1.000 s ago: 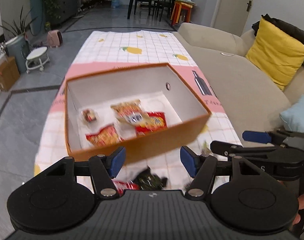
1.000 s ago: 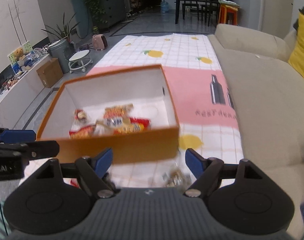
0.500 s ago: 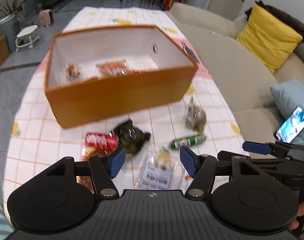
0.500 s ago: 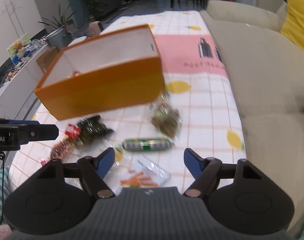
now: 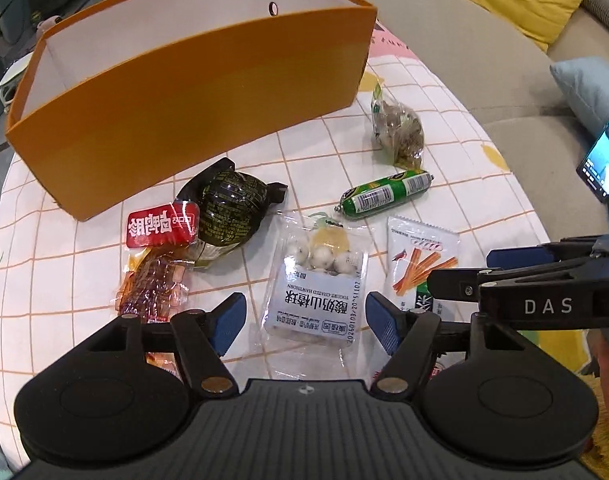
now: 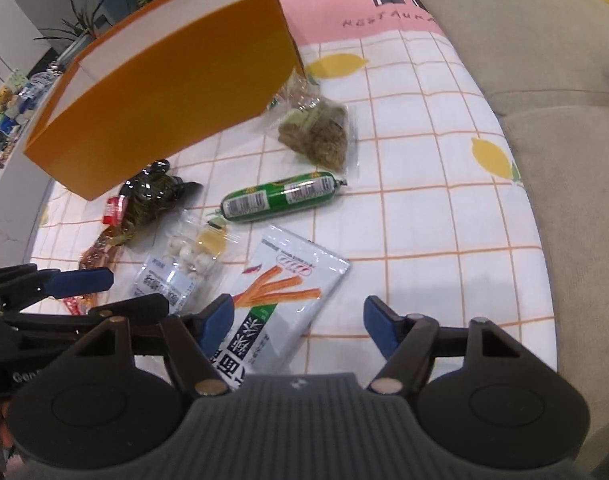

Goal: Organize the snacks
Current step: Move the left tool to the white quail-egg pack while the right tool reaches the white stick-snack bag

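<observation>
While wide apart, both hand-held grippers (image 5: pixel 304 318) (image 6: pixel 298 324) empty above snacks (image 5: pixel 318 280)

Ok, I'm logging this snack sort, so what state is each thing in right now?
left hand-held gripper: open, empty, above the hawthorn bag
right hand-held gripper: open, empty, above the stick packet
box: upright, open top
hawthorn bag: flat, outside the box
sausage: on its side
stick packet: flat, sealed
dark pouch: lying partly on the red packet
phone: screen on
</observation>
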`<state>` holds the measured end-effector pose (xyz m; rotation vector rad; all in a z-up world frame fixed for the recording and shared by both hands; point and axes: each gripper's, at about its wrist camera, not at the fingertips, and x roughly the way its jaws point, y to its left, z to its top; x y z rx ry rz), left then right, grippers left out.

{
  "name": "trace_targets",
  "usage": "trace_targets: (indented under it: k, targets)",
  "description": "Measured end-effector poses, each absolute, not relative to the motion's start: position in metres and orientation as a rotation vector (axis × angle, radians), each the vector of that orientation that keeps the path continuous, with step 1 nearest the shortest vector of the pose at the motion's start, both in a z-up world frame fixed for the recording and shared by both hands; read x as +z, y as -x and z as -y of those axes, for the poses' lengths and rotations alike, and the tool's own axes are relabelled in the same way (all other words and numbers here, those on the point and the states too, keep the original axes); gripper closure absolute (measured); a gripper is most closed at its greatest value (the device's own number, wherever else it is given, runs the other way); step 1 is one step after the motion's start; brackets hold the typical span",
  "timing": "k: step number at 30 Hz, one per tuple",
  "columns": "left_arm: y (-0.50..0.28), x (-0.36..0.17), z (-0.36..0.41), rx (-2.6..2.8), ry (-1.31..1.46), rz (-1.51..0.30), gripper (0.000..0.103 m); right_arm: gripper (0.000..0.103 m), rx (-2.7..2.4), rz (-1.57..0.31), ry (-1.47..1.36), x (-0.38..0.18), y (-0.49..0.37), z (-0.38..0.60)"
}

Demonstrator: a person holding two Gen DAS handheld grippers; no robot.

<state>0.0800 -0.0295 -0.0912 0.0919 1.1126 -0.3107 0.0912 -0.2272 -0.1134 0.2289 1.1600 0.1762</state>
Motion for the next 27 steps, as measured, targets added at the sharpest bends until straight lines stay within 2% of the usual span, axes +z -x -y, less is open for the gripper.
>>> trace_targets:
  k: [5, 14, 18, 22, 27]
  targets:
    - [-0.084, -0.097, 0.029, -0.326, -0.094, -1.120, 0.020, 0.040, 0.169, -1.173, -0.232, -0.118, -0.095, 0.225]
    - [-0.090, -0.111, 0.044, -0.348, -0.199, -1.134, 0.019, 0.040, 0.173, -1.191, -0.255, -0.124, -0.101, 0.228]
    - [-0.091, -0.114, 0.044, -0.353, -0.201, -1.143, 0.024, 0.040, 0.177, -1.192, -0.238, -0.124, -0.102, 0.221]
    - [-0.090, -0.113, 0.039, -0.331, -0.193, -1.130, 0.033, 0.040, 0.174, -1.194, -0.226, -0.124, -0.103, 0.214]
    - [-0.089, -0.107, 0.026, -0.264, -0.176, -1.139, 0.034, 0.037, 0.173, -1.184, -0.201, -0.122, -0.104, 0.203]
